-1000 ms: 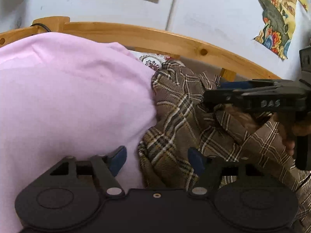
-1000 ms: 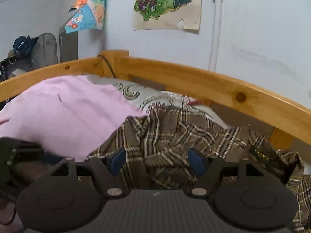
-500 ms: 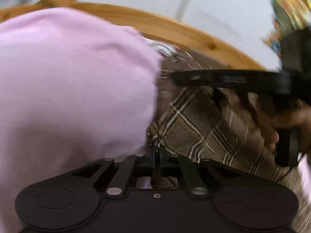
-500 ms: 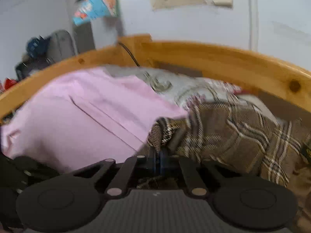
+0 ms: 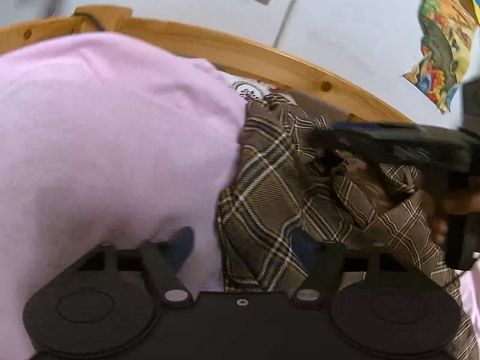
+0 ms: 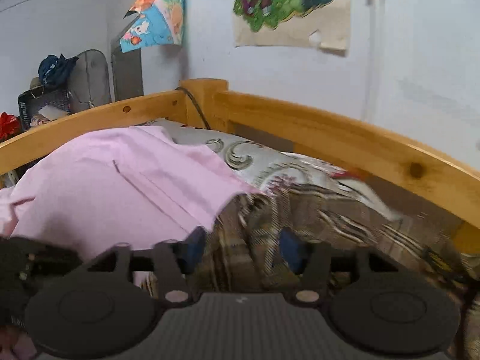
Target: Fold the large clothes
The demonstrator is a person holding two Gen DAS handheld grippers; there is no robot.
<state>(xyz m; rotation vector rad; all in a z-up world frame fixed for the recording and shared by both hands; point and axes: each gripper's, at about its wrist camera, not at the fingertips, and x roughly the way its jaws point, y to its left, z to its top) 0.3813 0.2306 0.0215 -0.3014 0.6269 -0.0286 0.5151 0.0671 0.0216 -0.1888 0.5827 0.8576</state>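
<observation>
The left gripper [image 5: 241,244] stands wide open at the bottom of its view, its jaws having just opened; the edge of the brown plaid garment [image 5: 270,186] lies between the blue pads [image 5: 181,244], which do not press it. The garment fills the middle and right of the frame, beside a pink sheet [image 5: 105,150] on the left. The right gripper [image 6: 240,247], low in its own view, has also just opened, the blurred plaid cloth between its separated pads. A wooden bed rail [image 6: 330,132] curves behind.
</observation>
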